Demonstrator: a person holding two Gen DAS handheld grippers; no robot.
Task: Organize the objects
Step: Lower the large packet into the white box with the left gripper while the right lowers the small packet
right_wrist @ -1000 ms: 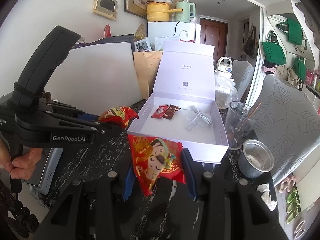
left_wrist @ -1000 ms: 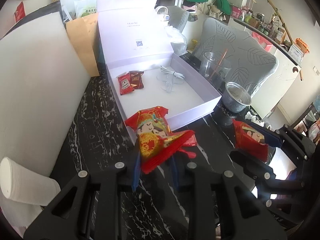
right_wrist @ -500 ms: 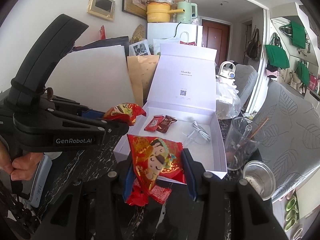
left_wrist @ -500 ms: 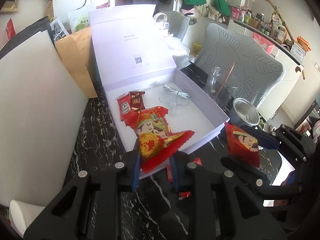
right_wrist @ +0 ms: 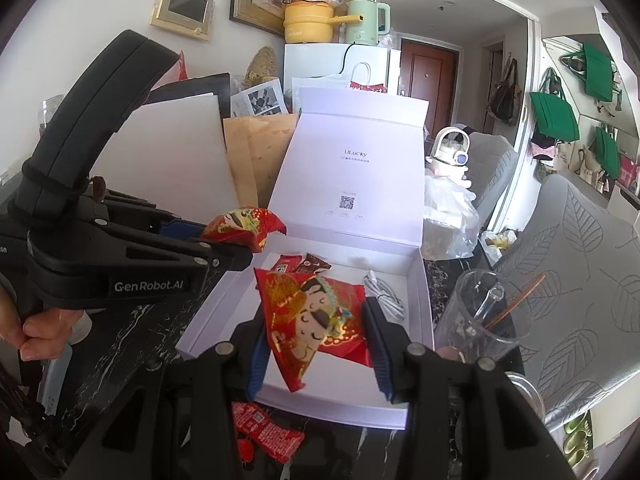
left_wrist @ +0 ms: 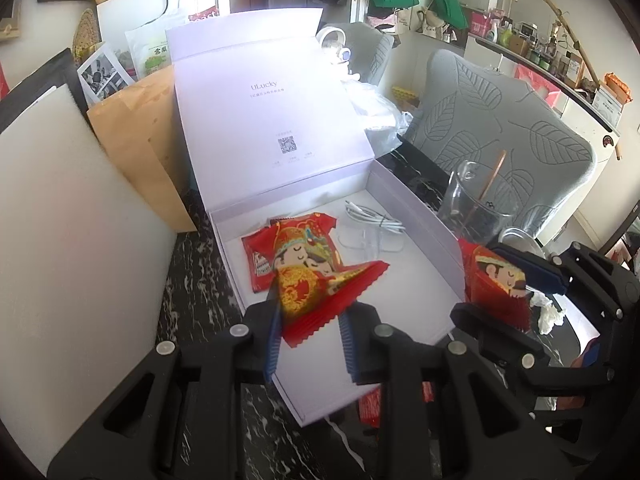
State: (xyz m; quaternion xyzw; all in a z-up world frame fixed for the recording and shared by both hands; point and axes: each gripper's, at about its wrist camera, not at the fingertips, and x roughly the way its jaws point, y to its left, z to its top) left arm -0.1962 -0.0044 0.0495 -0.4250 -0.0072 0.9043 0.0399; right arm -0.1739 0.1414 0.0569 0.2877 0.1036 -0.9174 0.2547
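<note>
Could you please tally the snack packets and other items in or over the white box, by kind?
Large red packets, one per gripper: 2
Small sachets in the box: 2
White cable: 1
Total: 5

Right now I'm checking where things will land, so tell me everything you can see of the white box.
The white box is a shallow, rigid, cardboard-looking gift box lying open on the dark marbled table. Its hinged lid stands upright at the back, printed inside with small lettering and a QR code. Inside lie two small snack sachets and a coiled white cable near the back; the front floor is bare. A brown envelope leans beside it.
</note>
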